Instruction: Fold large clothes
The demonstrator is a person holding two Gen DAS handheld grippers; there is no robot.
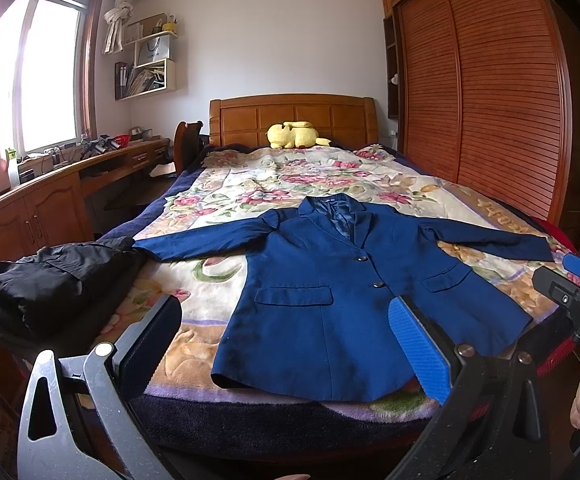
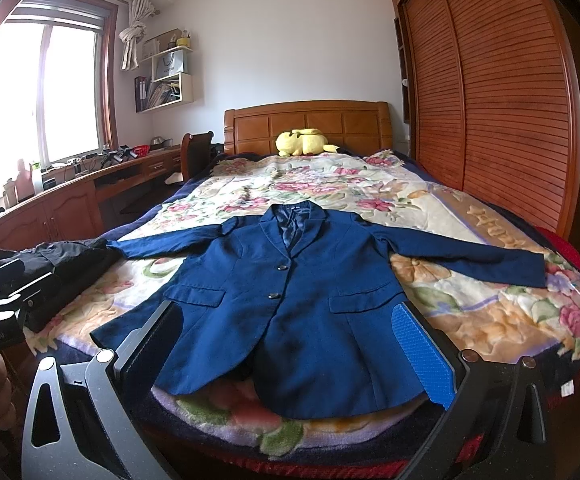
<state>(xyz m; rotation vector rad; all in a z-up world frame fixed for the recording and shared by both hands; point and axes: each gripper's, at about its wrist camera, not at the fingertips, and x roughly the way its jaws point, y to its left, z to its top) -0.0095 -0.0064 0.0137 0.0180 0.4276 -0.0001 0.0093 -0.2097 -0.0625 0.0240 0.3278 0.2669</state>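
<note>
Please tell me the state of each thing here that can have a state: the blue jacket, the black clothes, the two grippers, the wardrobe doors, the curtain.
Blue jacket: spread flat on the bed, front up, buttoned, sleeves out, unfolded.
Black clothes: bundled at the bed's left edge.
Left gripper: open, empty, hovering above the jacket's hem.
Right gripper: open, empty.
Wardrobe doors: shut.
Curtain: tied up in a knot.

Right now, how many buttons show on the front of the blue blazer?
2. On the blue blazer, the upper button sits just below the lapels; the lower button sits level with the pocket flaps. Any others, such as on the sleeve cuffs, cannot be made out.
</note>
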